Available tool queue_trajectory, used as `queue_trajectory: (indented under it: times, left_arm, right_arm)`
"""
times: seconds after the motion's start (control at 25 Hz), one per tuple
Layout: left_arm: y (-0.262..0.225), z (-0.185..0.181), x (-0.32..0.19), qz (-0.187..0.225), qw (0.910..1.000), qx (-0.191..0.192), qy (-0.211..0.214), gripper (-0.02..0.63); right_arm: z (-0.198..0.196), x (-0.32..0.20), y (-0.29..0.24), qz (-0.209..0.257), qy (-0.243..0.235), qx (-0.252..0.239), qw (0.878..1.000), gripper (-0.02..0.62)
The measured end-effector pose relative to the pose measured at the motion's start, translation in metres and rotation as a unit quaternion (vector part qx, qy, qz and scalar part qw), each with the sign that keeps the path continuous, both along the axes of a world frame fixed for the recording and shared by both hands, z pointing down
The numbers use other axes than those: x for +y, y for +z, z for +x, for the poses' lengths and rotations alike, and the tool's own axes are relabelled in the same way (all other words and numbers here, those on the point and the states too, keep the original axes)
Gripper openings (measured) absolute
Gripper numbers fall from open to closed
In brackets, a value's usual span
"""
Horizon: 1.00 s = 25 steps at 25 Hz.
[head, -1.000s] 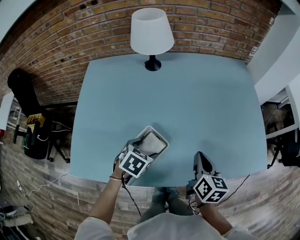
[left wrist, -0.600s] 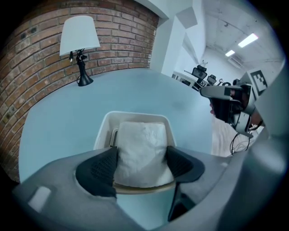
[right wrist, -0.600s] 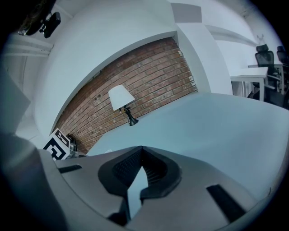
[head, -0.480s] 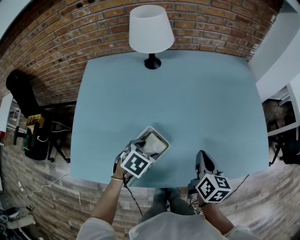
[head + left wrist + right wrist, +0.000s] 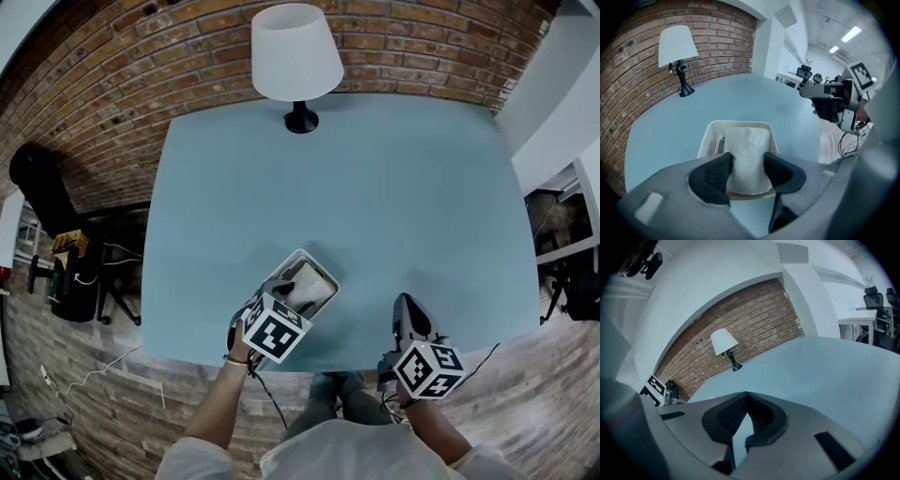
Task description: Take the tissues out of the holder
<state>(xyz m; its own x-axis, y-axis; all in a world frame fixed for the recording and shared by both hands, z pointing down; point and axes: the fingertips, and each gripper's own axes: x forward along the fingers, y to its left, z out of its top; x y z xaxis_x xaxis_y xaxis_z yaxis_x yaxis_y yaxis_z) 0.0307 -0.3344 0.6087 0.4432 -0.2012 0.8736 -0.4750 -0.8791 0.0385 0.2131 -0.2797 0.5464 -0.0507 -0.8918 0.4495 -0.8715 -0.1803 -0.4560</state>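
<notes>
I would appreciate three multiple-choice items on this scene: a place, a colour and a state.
1. The lamp stands: A at the far edge of the table, B at its near edge, C on the floor.
2. The table top is: A red, B light blue, C black.
3. The jaws of the left gripper are: A shut, empty, B wide apart, C pressed on the tissues.
Key: 1A, its base is by the brick wall. 2B, every view shows it. 3C, just closing, they pinch them in the holder.
</notes>
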Motion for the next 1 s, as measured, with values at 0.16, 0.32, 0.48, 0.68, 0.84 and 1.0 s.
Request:
queue_trajectory:
  times: [0.16,0.32,0.48,0.68,0.84,1.0]
  left_arm:
    - [-0.006,0.003,-0.001,0.008,0.9999,0.009,-0.008,0.236]
    - [-0.016,0.001,-0.004,0.014,0.9996,0.020,-0.017,0.236]
    - [-0.025,-0.002,-0.005,0.010,0.9987,0.038,-0.032,0.236]
    - [-0.038,-0.003,-0.007,0.028,0.9966,0.064,-0.045,0.237]
    - [-0.052,-0.007,-0.006,0.033,0.9947,0.075,-0.061,0.238]
    - [-0.070,-0.013,-0.007,0.051,0.9922,0.084,-0.077,0.238]
  right_arm:
    - [0.002,0.001,-0.001,0.002,0.002,-0.001,1.000,0.005]
    - [0.000,0.003,-0.002,0.004,0.001,-0.003,1.000,0.005]
    - [-0.002,0.004,-0.005,0.007,0.000,-0.006,1.000,0.005]
    - [-0.008,0.006,-0.012,0.015,-0.002,-0.008,1.000,0.005]
    - [-0.013,0.007,-0.021,0.026,-0.006,-0.006,1.000,0.005]
    - [-0.017,0.009,-0.031,0.039,-0.011,-0.005,0.999,0.005]
